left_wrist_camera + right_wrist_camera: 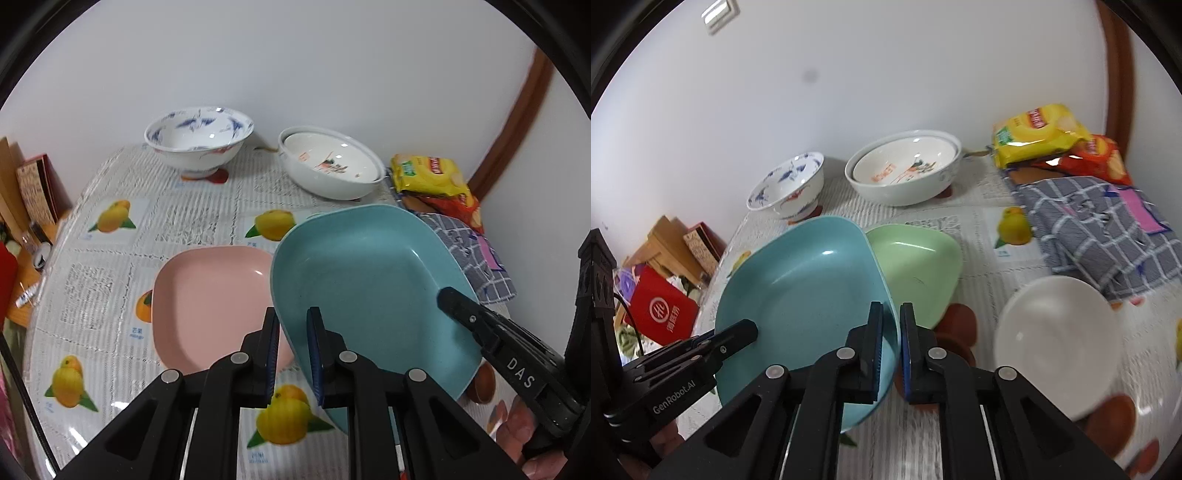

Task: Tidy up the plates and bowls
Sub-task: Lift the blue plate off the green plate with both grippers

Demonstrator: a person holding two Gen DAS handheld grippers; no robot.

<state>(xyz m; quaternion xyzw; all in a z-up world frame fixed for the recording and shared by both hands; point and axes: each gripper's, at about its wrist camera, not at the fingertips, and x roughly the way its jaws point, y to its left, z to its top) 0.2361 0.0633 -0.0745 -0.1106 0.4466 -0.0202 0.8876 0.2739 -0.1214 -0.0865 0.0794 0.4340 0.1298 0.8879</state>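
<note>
Clamped on the near rim of the blue plate: left tool, one pad inside the dish, one outside; same rim pinched at the other side by right tool, likewise one pad in, one out

Held tilted above the counter between both tools, low edge toward 6 o'clock in the left wrist view, far edge raised toward 12

Partly under its left edge, at 9 o'clock from it: pink plate, flat on the fruit-print cloth

Just beyond its right edge in the right wrist view, at 2 o'clock: green plate, overlapped by the blue rim; whether touching, cannot tell

White plate at 3 o'clock from the right tool, blurred, well apart from the blue one

Along the wall at 12 o'clock: blue-patterned bowl on its foot, and to its right white bowl with a smaller dish nested inside

At 2 o'clock: yellow snack bag atop a red one, next to checked cloth
</note>
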